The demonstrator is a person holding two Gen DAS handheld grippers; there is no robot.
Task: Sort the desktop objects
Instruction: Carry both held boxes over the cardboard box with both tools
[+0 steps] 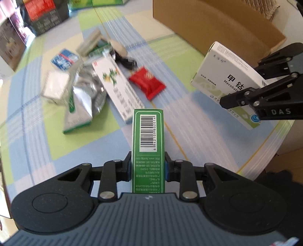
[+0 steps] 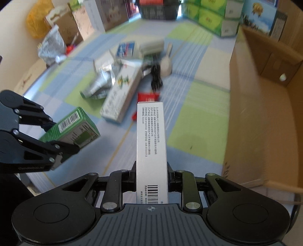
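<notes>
Though lifted — green box [image 1: 148, 143] between left gripper [image 1: 148, 166]

This looks like a home or small storeroom used for sorting packaged goods — not a lab or workshop. The surface [image 2: 197, 121] wears a checked cloth of blue, green and pale squares. Beside it on the right stands an open cardboard box [image 2: 265, 117]. Behind the surface, stacked retail cartons [image 2: 210, 19] in green and white line the far edge, with a dark plastic basket [image 2: 159, 11] between them — and a yellow bag [image 2: 37, 22] against the cream wall.
</notes>
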